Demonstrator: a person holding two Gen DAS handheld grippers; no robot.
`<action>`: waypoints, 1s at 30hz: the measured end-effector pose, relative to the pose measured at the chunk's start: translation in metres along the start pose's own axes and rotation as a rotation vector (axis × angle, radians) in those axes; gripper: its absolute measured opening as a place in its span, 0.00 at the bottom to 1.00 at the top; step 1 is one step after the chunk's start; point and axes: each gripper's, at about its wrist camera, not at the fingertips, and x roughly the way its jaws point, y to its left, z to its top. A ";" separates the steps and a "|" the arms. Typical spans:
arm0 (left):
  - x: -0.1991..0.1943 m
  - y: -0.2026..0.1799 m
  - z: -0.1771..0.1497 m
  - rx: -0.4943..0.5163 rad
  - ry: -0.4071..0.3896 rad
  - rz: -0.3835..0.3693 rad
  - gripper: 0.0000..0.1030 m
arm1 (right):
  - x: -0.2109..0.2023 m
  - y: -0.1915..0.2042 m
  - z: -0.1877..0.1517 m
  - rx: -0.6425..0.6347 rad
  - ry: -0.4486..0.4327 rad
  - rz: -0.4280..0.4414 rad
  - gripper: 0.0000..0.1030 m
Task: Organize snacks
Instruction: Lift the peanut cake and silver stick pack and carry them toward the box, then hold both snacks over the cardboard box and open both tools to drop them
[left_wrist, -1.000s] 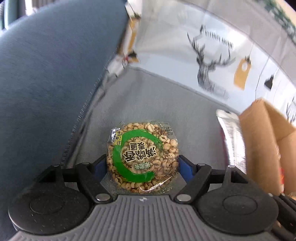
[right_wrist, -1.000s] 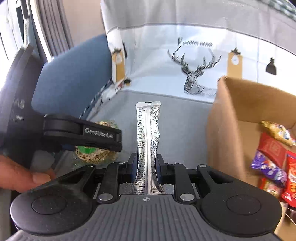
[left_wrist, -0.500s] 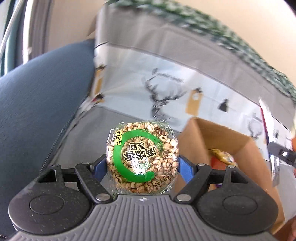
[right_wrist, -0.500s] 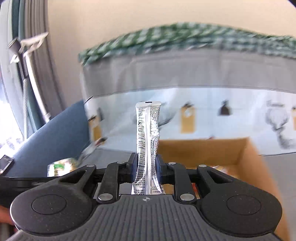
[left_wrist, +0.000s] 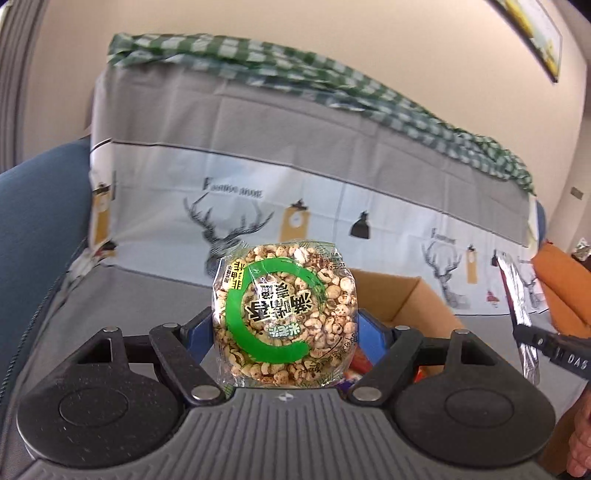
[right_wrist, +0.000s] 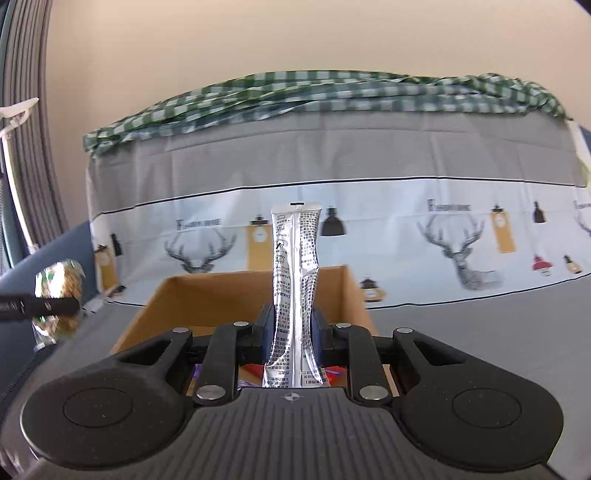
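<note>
A sofa (left_wrist: 129, 295) draped in a grey and white deer-print cover filled the background, a green checked cloth (right_wrist: 332, 92) lying along the top of its back and a beige wall behind it. On the seat stood an open cardboard box (right_wrist: 207, 299) with coloured snack packets just visible inside.

The round puffed-grain snack pack (left_wrist: 284, 317), clear wrap with a green ring, sat upright between the blue pads of the left gripper (left_wrist: 284, 325), gripped at its two sides with the jaws set wide; the box showed behind and to its right. The silver stick packet (right_wrist: 295, 291) stood upright in the right gripper (right_wrist: 293, 332), pinched near its lower end by narrow jaws, its top rising above the box's far wall. Each gripper showed at the edge of the other's view, apart from it.
</note>
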 end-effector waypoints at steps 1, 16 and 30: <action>0.001 -0.003 0.000 0.004 -0.007 -0.011 0.80 | -0.001 -0.004 -0.002 -0.008 -0.001 -0.013 0.21; 0.012 -0.037 -0.004 0.076 -0.064 -0.111 0.80 | -0.005 -0.031 -0.008 -0.008 -0.028 -0.073 0.21; 0.015 -0.043 -0.005 0.092 -0.078 -0.155 0.80 | 0.000 -0.001 -0.006 -0.100 -0.050 -0.022 0.21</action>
